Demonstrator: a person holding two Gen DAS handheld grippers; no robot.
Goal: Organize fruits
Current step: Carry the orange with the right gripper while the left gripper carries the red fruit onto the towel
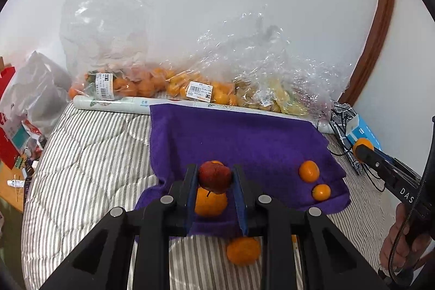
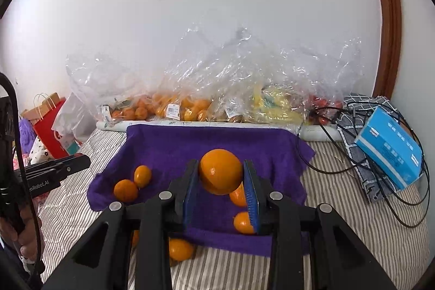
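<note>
My left gripper (image 1: 214, 175) is shut on a small red apple (image 1: 215, 177) and holds it above a purple towel (image 1: 244, 137). An orange (image 1: 210, 201) lies right under it, two smaller oranges (image 1: 309, 171) lie to the right on the towel, and one (image 1: 243, 250) lies on the striped bedding. My right gripper (image 2: 220, 175) is shut on a large orange (image 2: 220, 171) above the same towel (image 2: 212, 143). Two oranges (image 2: 125, 190) lie at its left, two (image 2: 244, 222) under its right finger, one (image 2: 180, 249) off the towel's near edge.
Clear plastic bags of oranges and yellow fruit (image 2: 190, 105) line the wall behind a white roll (image 1: 114, 102). A blue box (image 2: 388, 151) and black cables (image 2: 353, 132) lie at right on the striped bedding (image 2: 353, 222). Red and white bags (image 1: 16, 110) stand at left.
</note>
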